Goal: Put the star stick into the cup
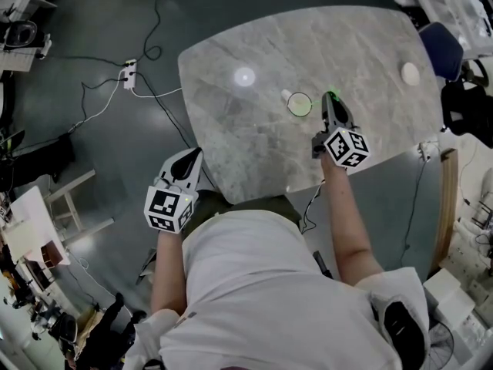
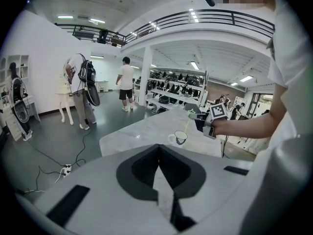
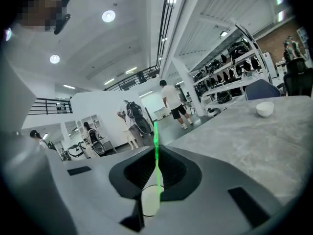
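A small white cup (image 1: pixel 299 104) stands near the middle of the marble table (image 1: pixel 254 137). My right gripper (image 1: pixel 330 99) hovers just right of the cup, shut on the thin green star stick (image 3: pixel 156 151). In the right gripper view the stick rises upright between the jaws, and the cup's rim (image 3: pixel 149 202) shows below them. The left gripper view shows the stick (image 2: pixel 188 122) slanting down into the cup (image 2: pixel 180 138), star end up. My left gripper (image 1: pixel 187 166) hangs off the table's near left edge, shut and empty.
A white bowl (image 1: pixel 410 73) sits at the table's far right, beside a blue chair (image 1: pixel 443 48). A power strip (image 1: pixel 129 74) and cables lie on the floor to the left. People (image 2: pixel 81 89) stand far off in the hall.
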A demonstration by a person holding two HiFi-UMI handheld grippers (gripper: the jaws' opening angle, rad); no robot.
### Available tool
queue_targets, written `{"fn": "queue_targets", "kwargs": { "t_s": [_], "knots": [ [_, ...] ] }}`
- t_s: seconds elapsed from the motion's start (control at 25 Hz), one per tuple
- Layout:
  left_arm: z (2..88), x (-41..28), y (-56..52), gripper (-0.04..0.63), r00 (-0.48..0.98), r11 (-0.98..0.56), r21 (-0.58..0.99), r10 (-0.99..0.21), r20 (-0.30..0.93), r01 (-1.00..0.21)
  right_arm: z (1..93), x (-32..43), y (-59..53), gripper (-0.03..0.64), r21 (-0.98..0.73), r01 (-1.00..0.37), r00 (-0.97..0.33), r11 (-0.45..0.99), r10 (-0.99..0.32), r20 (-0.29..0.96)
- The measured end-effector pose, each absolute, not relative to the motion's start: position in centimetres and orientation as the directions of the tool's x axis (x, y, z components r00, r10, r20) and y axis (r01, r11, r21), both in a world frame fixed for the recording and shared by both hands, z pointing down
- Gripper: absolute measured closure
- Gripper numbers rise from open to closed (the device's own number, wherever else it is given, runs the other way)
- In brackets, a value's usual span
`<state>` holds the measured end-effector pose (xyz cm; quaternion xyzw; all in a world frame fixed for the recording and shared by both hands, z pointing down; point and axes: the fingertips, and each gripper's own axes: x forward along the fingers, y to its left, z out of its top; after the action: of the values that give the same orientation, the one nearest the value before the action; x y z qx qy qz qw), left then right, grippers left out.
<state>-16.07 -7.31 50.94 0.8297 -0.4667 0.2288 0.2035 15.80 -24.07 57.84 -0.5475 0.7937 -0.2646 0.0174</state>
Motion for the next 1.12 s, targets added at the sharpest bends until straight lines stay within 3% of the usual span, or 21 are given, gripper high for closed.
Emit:
{"fn": "queue_targets", "kwargs": {
  "t_s": [0.44, 1.12],
  "knots": [
    [50.7, -15.9, -6.7, 0.595, 0.465, -0.488, 0.12, -0.685, 0.561, -0.865, 60.3, 17.7, -23.7, 0.586, -0.501, -0.85, -0.353, 0.164, -0.883, 0.31],
    [50.6, -15.7, -5.6, 0.594, 0.498, -0.517, 0.129, -0.683, 0.534, -0.847, 61.1, 17.2, -21.3, 0.462, -0.542, -0.828, -0.381, 0.145, -0.855, 0.352]
  ]
}}
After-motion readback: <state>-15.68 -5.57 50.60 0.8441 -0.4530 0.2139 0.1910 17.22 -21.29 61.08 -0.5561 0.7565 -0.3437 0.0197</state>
